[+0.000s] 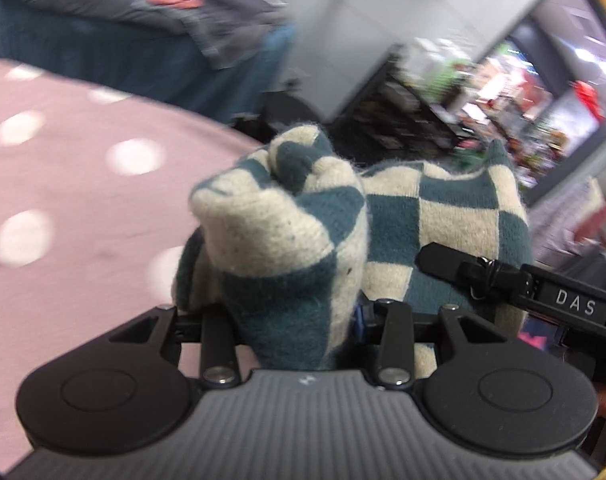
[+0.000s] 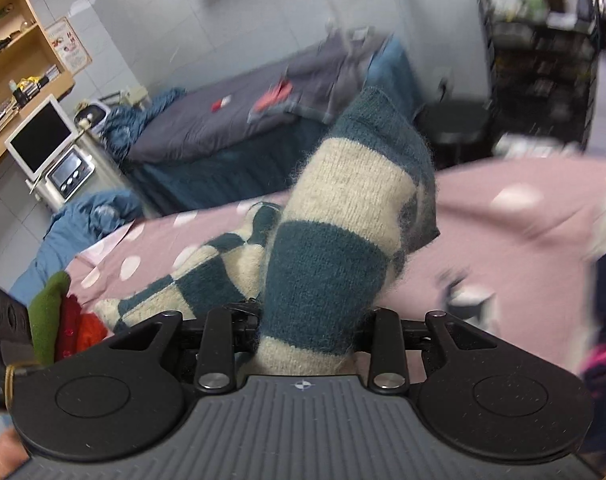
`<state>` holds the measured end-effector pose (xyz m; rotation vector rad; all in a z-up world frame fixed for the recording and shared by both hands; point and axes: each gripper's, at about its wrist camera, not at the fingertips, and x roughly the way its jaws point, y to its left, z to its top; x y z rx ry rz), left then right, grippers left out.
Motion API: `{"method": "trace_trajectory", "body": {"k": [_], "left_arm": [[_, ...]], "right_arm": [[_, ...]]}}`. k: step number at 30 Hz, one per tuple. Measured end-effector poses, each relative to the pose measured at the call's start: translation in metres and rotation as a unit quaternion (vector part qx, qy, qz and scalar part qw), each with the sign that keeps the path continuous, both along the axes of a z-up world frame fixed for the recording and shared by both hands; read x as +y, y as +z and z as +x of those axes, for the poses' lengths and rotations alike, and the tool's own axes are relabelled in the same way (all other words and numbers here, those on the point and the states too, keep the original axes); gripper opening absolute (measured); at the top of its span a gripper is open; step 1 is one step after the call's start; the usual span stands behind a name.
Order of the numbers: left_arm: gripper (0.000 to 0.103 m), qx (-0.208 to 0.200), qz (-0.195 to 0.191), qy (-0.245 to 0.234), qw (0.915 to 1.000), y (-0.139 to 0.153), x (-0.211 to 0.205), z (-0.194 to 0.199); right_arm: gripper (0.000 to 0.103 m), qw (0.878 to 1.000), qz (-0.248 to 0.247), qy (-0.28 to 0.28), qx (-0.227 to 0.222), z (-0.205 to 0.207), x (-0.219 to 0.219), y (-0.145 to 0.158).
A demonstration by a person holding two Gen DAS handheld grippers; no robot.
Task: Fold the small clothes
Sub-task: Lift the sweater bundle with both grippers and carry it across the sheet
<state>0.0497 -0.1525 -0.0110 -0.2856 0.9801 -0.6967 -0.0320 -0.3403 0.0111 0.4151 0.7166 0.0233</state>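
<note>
Left hand-held gripper (image 1: 299, 316): clamped on the checkered knit garment (image 1: 287, 240), teal/cream fabric bunched straight ahead of it, fingers buried in the cloth. Right hand-held gripper (image 2: 307, 328): also clamped on the same garment, a fold standing up ahead, the rest trailing down-left onto the pink polka-dot bed (image 2: 503, 232). Only the right view shows the green and red clothes pile (image 2: 63, 320) at far left. Only the left view shows the right unit's "DAS"-marked finger (image 1: 543, 292) coming in from the right.
</note>
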Motion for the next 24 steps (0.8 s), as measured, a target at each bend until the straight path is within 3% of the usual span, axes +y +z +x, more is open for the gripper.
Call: {"method": "trace_trajectory", "body": {"k": [6,9,12,19,24], "left_arm": [[0.038,-0.012,-0.049,-0.099,0.9938,0.038,-0.116,-0.038],[0.039,-0.043,-0.042,-0.149,0.9871,0.049,-0.178,-0.066],[0.039,-0.033,-0.037,-0.172,0.9838,0.047,-0.227,-0.09],[0.04,0.001,0.015,-0.184,0.9827,-0.001,-0.268,-0.137],[0.049,0.015,0.032,-0.179,0.9833,-0.022,-0.268,-0.137]], "right_arm": [[0.056,0.997,-0.05,-0.05,-0.021,-0.05,-0.088,0.049],[0.056,0.995,-0.074,-0.069,-0.02,-0.068,-0.132,0.063],[0.056,0.993,-0.064,-0.096,-0.011,-0.084,-0.174,0.063],[0.056,0.994,-0.001,-0.105,0.01,-0.114,-0.244,0.008],[0.058,0.983,0.088,-0.157,0.017,-0.132,-0.271,-0.041]]}}
